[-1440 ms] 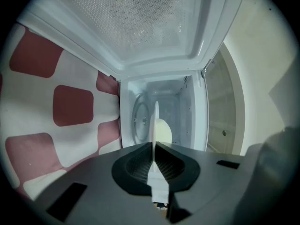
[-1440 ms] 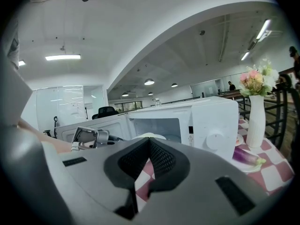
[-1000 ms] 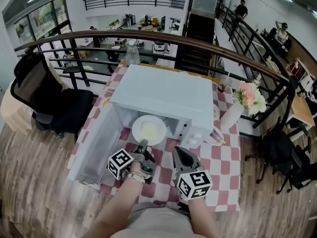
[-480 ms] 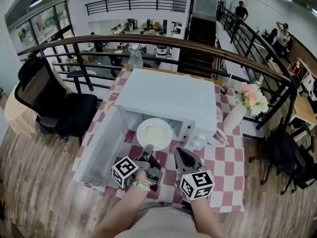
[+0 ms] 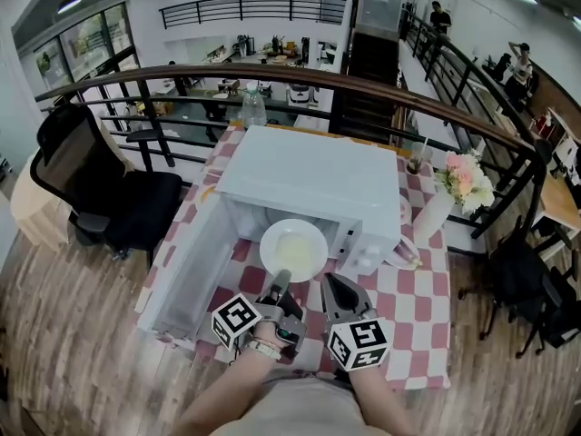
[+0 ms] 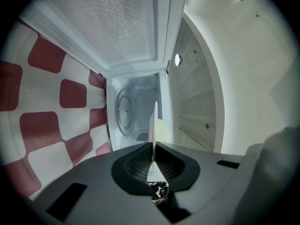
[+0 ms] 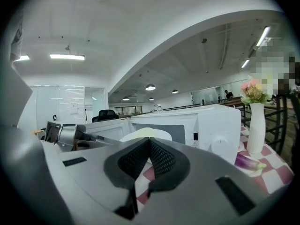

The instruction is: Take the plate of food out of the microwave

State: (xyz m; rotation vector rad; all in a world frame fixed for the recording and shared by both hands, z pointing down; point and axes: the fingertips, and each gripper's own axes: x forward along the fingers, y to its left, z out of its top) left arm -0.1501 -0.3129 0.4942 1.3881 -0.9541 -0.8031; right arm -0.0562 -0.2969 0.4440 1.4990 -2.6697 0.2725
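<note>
A white plate (image 5: 293, 249) with pale yellow food hangs level in front of the white microwave's (image 5: 318, 184) open cavity, over the checked tablecloth. My left gripper (image 5: 281, 284) is shut on the plate's near rim. In the left gripper view the plate (image 6: 153, 125) shows edge-on between the closed jaws of the left gripper (image 6: 153, 158), with the cavity and its glass turntable (image 6: 124, 111) behind. My right gripper (image 5: 334, 291) sits just right of the left one, shut and empty. In the right gripper view, the plate (image 7: 146, 134) shows beyond the right gripper (image 7: 149, 146).
The microwave door (image 5: 186, 266) stands swung open to the left. A white vase of flowers (image 5: 458, 189) is at the table's right side and a water bottle (image 5: 253, 109) behind the microwave. A black office chair (image 5: 91, 189) stands left, with a railing (image 5: 272, 71) beyond.
The left gripper has drawn the plate out of the cavity toward me. The right gripper has moved back alongside it.
</note>
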